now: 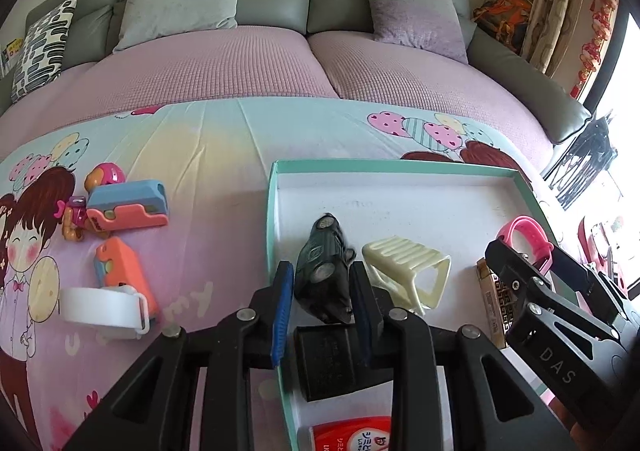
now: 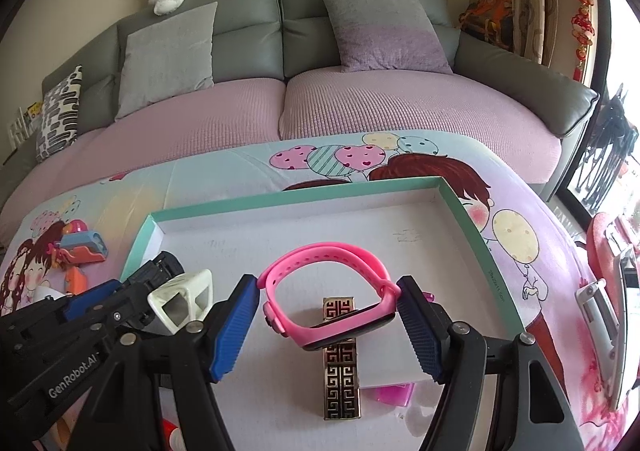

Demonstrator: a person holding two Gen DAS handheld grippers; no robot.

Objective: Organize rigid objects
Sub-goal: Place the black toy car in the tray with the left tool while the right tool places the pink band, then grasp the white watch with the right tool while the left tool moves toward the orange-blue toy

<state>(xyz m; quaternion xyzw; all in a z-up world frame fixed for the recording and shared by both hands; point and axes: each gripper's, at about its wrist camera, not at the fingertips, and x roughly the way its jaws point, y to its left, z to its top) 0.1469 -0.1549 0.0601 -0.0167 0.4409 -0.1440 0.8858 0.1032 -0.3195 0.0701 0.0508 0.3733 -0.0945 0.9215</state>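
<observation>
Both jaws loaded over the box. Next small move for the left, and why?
Probably lower a touch and open. The left gripper is shut on the dark toy car, already inside the teal box, with bare white floor beside the cream holder. The right gripper holds the pink watch.

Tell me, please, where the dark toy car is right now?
In the left wrist view, the dark toy car sits between the left tool's fingers, over the white tray, left of the cream stool.

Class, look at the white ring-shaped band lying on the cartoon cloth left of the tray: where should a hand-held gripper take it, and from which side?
Grip the white band across its thin wall, one finger inside the loop, coming from above: it stands on edge with its opening upward.
</observation>
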